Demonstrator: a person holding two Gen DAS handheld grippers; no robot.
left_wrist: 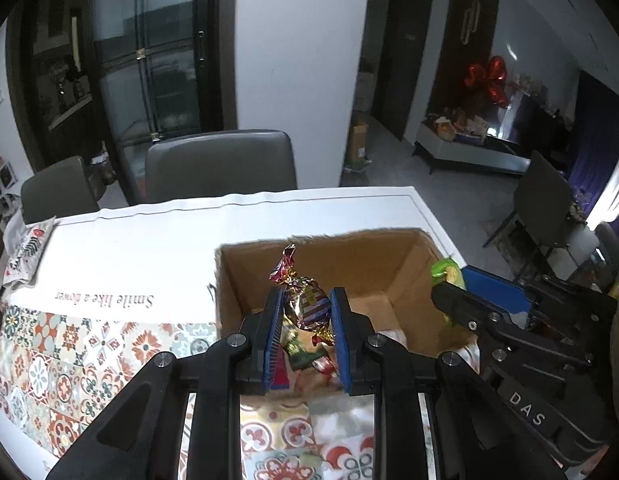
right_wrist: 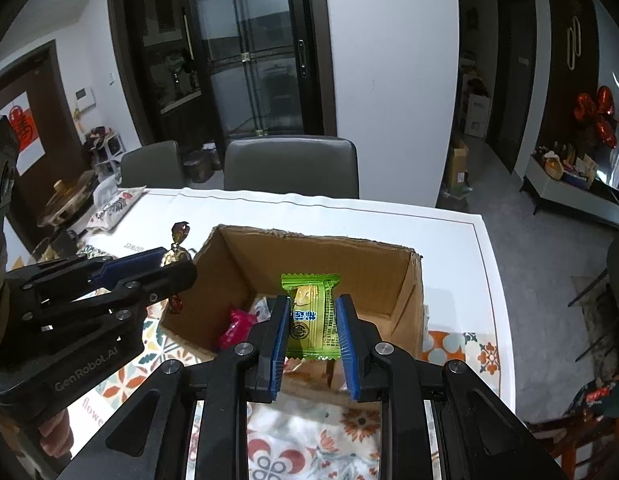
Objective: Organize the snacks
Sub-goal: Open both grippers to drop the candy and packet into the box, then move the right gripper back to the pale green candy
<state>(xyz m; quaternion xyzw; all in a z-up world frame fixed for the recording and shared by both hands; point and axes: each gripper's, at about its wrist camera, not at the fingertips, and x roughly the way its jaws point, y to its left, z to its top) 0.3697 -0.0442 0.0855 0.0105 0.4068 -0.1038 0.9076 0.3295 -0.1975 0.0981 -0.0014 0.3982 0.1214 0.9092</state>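
Observation:
An open cardboard box [left_wrist: 349, 272] [right_wrist: 245, 264] stands on the table. My left gripper [left_wrist: 307, 312] is shut on a foil-wrapped candy [left_wrist: 309, 302] with twisted ends, held over the box's near left part; it also shows in the right wrist view [right_wrist: 177, 256]. My right gripper [right_wrist: 312, 320] is shut on a green snack packet [right_wrist: 311, 314], held above the box's middle; it shows at the right of the left wrist view [left_wrist: 449, 276]. A pink wrapped snack [right_wrist: 235, 328] and other wrapped snacks [left_wrist: 313, 356] lie on the box floor.
A patterned tablecloth [left_wrist: 69, 344] with white cloth [left_wrist: 149, 240] covers the table. A white snack bag [left_wrist: 27, 252] lies at the far left. Two grey chairs [left_wrist: 219, 164] stand behind the table. The table's right edge [right_wrist: 489, 280] drops to the floor.

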